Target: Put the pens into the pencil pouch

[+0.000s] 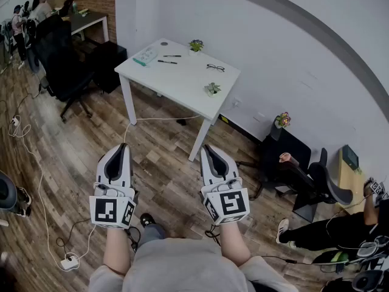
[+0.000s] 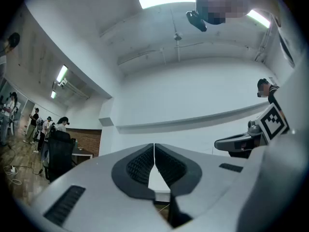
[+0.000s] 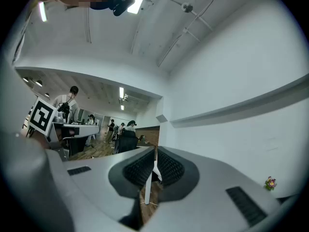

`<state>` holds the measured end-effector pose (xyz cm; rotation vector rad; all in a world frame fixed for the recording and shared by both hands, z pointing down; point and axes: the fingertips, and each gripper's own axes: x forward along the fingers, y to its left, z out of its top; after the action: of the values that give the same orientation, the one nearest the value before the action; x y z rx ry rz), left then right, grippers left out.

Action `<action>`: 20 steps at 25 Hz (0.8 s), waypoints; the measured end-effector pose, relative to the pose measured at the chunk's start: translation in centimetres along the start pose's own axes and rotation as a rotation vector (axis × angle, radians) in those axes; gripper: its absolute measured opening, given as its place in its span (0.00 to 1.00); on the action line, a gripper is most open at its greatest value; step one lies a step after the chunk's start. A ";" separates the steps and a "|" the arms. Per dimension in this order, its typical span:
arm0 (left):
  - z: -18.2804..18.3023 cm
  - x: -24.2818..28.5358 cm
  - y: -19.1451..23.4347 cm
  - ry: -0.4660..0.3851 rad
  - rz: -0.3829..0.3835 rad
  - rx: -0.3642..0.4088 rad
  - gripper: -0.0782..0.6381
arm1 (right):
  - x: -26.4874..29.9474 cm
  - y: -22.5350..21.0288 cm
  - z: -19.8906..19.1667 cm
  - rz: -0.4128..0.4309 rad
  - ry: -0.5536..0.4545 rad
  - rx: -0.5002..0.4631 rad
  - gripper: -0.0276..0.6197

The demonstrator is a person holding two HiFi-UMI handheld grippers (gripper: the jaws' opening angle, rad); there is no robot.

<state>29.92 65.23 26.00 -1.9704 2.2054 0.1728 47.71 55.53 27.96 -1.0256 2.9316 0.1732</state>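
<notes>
Far ahead stands a white table (image 1: 182,81). On it lie a pale teal pencil pouch (image 1: 144,56) and two dark pens (image 1: 172,56), (image 1: 167,62), side by side just right of the pouch. Both grippers hang low over the wooden floor, well short of the table. My left gripper (image 1: 121,148) is shut with nothing in it, its jaws meeting in the left gripper view (image 2: 154,147). My right gripper (image 1: 209,151) is likewise shut and empty (image 3: 155,150). Both gripper views look upward at wall and ceiling; the pens and pouch are not in them.
Glasses (image 1: 215,67) and two small potted plants (image 1: 196,45), (image 1: 212,89) share the table. A black office chair (image 1: 64,72) stands to its left, another chair (image 1: 316,184) and a seated person's legs (image 1: 310,233) at right. Cables (image 1: 36,181) trail over the floor.
</notes>
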 end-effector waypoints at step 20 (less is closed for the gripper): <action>-0.3 4.4 5.8 -0.017 -0.024 0.013 0.15 | 6.9 0.9 0.9 -0.025 -0.058 0.032 0.10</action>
<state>23.64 61.58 25.16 -1.9803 2.1658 0.1710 41.73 52.08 26.69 -1.0344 2.8591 0.1519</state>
